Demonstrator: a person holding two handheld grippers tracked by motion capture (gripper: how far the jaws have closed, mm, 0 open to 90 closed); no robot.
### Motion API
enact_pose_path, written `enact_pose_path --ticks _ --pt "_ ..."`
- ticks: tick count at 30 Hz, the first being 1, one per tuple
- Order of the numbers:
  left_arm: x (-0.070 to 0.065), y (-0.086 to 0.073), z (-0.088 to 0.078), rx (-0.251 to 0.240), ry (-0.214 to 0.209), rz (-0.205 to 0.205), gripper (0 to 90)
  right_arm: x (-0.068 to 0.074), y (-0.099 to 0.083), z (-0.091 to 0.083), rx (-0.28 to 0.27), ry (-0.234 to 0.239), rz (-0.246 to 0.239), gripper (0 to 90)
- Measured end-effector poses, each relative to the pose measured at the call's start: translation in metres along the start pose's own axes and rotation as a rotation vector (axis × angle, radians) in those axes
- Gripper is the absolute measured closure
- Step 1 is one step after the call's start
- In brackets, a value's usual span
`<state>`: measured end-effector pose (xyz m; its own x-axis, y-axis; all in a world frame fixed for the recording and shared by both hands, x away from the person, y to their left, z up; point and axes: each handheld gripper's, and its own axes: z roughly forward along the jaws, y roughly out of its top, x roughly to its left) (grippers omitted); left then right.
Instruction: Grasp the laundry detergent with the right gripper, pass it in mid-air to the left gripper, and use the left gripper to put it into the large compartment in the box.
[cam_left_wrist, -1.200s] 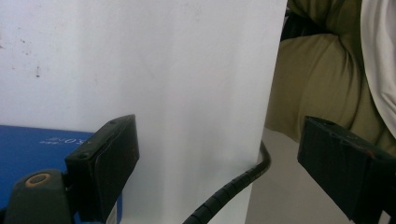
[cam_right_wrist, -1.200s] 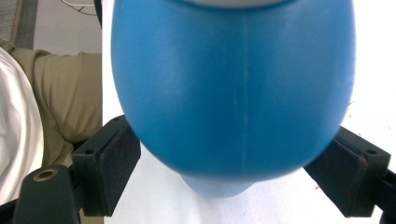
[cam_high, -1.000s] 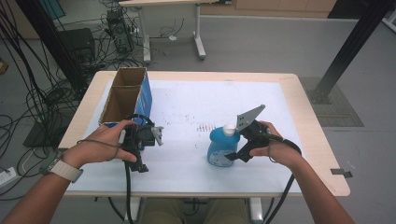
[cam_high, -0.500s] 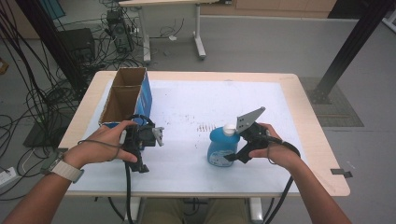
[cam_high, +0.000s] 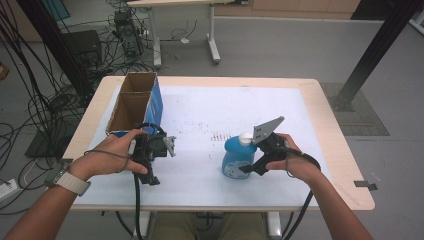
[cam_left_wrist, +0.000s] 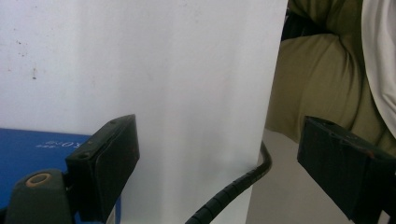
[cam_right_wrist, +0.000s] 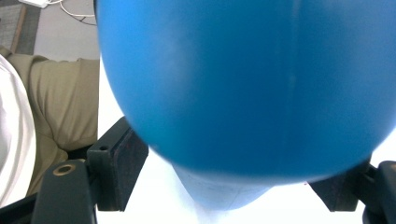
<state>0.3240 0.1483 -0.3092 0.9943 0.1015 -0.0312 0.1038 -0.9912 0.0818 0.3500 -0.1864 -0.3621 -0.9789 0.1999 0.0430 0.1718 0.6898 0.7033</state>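
The blue bottle (cam_high: 236, 159) looked like smooth plastic with a soft sheen, its white cap (cam_high: 245, 138) plastic too. The box (cam_high: 134, 105) was plain brown cardboard inside, matt and raw, with a glossier printed blue skin outside. The table (cam_high: 330, 120) showed pale wood at its rim under a matt white sheet, faintly speckled. The right gripper (cam_high: 250, 167) had matt black jaws and a dull grey plate; the left gripper (cam_left_wrist: 224, 158) had the same flat black pads.

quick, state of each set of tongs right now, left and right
Left tongs: open, nothing between the jaws.
Right tongs: jaws have just been closing around the blue bottle; whether the pads press on it yet cannot be told.
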Motion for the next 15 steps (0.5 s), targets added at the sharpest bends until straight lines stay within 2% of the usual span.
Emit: enact_pose_path --ticks 15 --pt "0.0001 -0.0008 0.0015 0.002 -0.005 -0.002 13.3 -0.0008 -0.0051 0.0026 -0.037 0.009 0.004 24.4"
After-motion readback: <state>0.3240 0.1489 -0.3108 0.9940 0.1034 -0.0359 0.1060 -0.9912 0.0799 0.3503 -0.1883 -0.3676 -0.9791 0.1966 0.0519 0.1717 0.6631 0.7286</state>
